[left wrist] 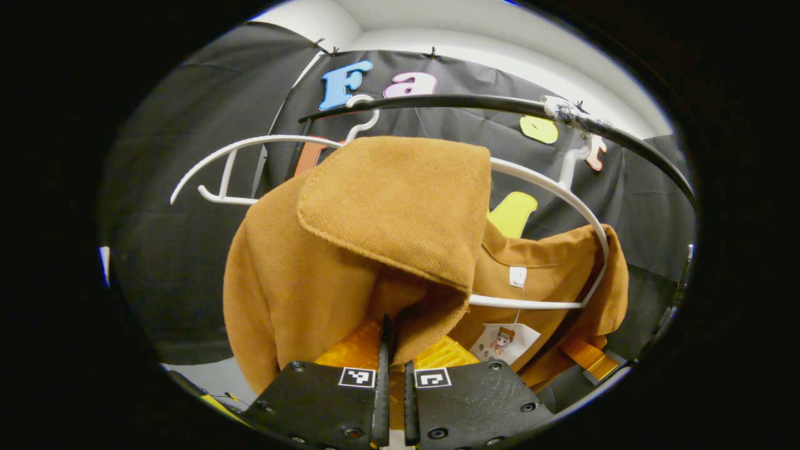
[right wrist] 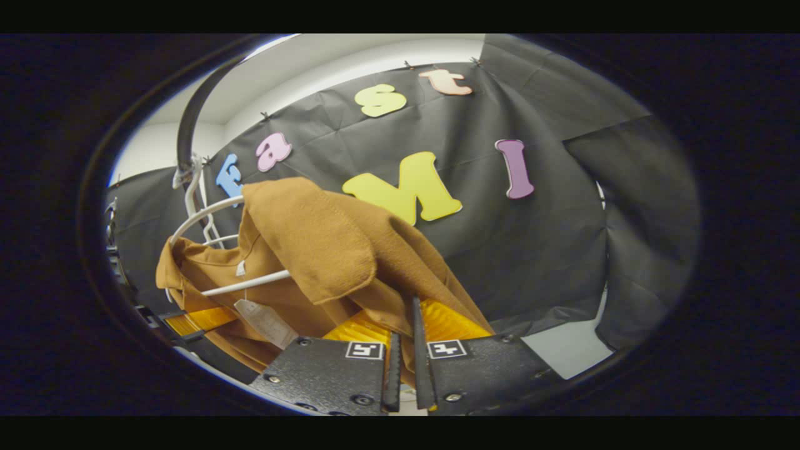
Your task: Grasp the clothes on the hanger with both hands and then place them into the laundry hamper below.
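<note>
**A:** What worried you most at that moment?

**B:** The white plastic hanger (left wrist: 550,187). The brown corduroy jacket (left wrist: 400,212) was bunched up over it, and in the left gripper view the hanger's lower bar ran inside the collar opening. My judgement was that a straight downward pull could drag the hanger along, or snag the collar on the hanger's end, and tip it off the black rail (left wrist: 500,105).

**A:** Anything else?

**B:** Each grip looked like a thin fold of cloth. If either slipped, the jacket would have swung from one side and might have missed the hamper, which I couldn't see from these views.

**A:** Where was the cloth relative to the fingers?

**B:** The left gripper (left wrist: 394,350) had its fingers drawn nearly together with a hanging fold of the jacket pinched between them, right under the folded-over flap. The right gripper (right wrist: 407,344) was the same: fingers narrow, the jacket's lower edge running down into the gap between them.

**A:** And the jacket overall?

**B:** Up high, draped over the hanger, above and just ahead of both grippers. A paper tag (left wrist: 503,342) dangled from the neck label, near the left fingers but not touching them.
</note>
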`<state>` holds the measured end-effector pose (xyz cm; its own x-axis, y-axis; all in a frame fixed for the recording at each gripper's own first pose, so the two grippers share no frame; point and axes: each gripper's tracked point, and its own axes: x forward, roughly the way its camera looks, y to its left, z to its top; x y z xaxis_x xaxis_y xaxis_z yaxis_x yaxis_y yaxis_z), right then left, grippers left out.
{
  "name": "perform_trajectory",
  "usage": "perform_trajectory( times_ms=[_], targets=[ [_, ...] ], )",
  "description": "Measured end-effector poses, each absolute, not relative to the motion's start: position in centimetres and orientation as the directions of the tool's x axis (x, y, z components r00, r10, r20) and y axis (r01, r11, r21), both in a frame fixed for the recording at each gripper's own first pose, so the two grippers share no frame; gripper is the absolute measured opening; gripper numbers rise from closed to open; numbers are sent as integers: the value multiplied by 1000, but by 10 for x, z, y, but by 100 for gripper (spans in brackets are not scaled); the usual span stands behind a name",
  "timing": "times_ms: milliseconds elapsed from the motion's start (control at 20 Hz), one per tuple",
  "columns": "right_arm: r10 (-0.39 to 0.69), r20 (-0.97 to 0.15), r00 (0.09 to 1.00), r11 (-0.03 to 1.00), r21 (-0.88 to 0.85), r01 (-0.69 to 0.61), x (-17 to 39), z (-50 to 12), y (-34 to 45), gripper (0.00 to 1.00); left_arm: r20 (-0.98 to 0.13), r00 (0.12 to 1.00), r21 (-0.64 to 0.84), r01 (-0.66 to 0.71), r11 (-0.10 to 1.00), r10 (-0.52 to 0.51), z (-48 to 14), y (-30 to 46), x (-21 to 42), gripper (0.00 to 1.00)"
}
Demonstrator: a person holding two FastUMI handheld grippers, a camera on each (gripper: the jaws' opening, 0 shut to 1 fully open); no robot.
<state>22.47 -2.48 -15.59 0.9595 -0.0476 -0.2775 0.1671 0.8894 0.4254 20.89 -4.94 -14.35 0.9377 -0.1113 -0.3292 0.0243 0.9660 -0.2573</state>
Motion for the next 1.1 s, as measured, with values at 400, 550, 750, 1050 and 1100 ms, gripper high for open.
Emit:
perform_trajectory(
  times_ms=[400, 550, 750, 1050, 1100],
  targets=[
    [-80, -232, 969, 824, 532, 195, 216, -131, -55, 10, -269, 957, -256, 33, 966, -105, -109, -22, 189, 2],
    [-93, -232, 968, 784, 582, 215, 217, -124, -63, 2, -222, 971, -273, 29, 962, -93, -88, -9, 183, 2],
    [-102, -200, 975, 752, 626, 207, 218, -107, -72, 6, -177, 982, -274, 18, 962, -69, -68, 7, 183, 2],
    [-100, -169, 980, 699, 689, 190, 226, -93, -86, 0, -151, 988, -290, -7, 957, -39, -51, 33, 185, 2],
    [-93, -174, 980, 688, 701, 189, 227, -93, -85, 0, -148, 988, -294, -2, 956, -43, -45, 36, 185, 2]
  ],
)
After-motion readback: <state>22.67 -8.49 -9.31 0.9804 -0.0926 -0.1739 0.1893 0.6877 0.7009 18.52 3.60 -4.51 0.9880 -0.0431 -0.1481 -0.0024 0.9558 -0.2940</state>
